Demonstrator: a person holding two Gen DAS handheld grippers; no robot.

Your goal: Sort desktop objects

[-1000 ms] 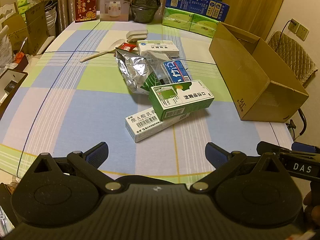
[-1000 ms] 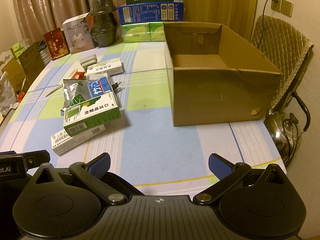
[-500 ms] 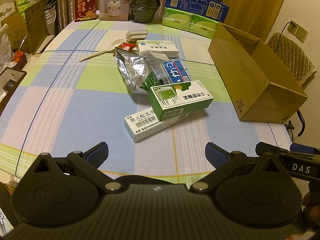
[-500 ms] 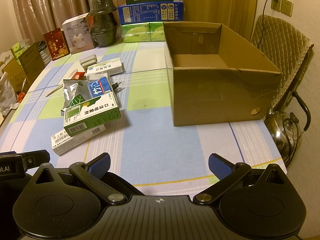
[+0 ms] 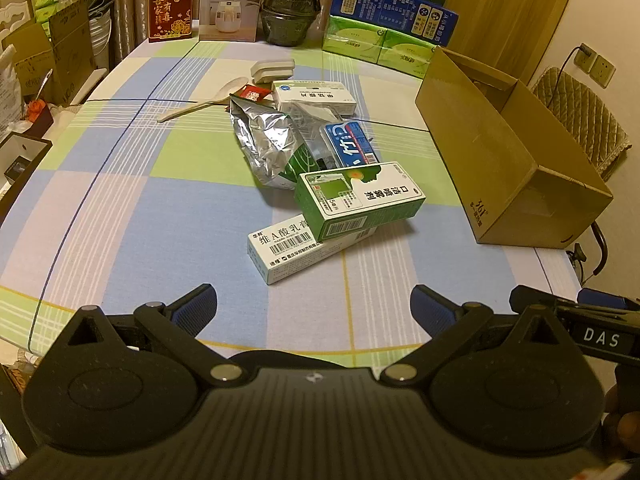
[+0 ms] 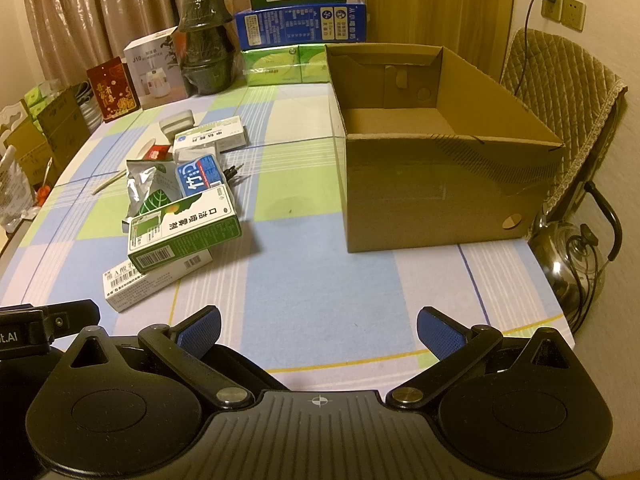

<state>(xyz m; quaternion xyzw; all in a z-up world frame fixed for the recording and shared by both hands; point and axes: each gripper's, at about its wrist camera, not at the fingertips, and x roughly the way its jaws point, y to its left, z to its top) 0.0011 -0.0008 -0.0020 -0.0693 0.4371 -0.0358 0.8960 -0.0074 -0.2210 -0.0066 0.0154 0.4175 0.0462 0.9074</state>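
A pile of small items lies mid-table: a green-and-white medicine box (image 5: 360,200) (image 6: 182,226) leaning on a long white box (image 5: 296,250) (image 6: 154,276), a silver foil bag (image 5: 266,142) (image 6: 146,186), a blue pack (image 5: 350,144) (image 6: 199,174) and another white box (image 5: 314,96) (image 6: 210,136). An open brown cardboard box (image 5: 508,152) (image 6: 440,176) stands to the right, its inside bare. My left gripper (image 5: 314,308) is open, near the front edge, short of the long white box. My right gripper (image 6: 318,330) is open too, over bare tablecloth in front of the cardboard box.
A wooden spoon (image 5: 200,106) and a white case (image 5: 272,70) lie behind the pile. Stacked cartons (image 6: 300,28), a dark vase (image 6: 206,44) and a humidifier box (image 5: 230,2) line the far edge. A kettle (image 6: 572,256) and a padded chair (image 6: 560,92) are off the right side.
The left wrist view has crept slightly forward and left; the pile sits a touch lower-left in frame. The right gripper has not moved. Both stay open.
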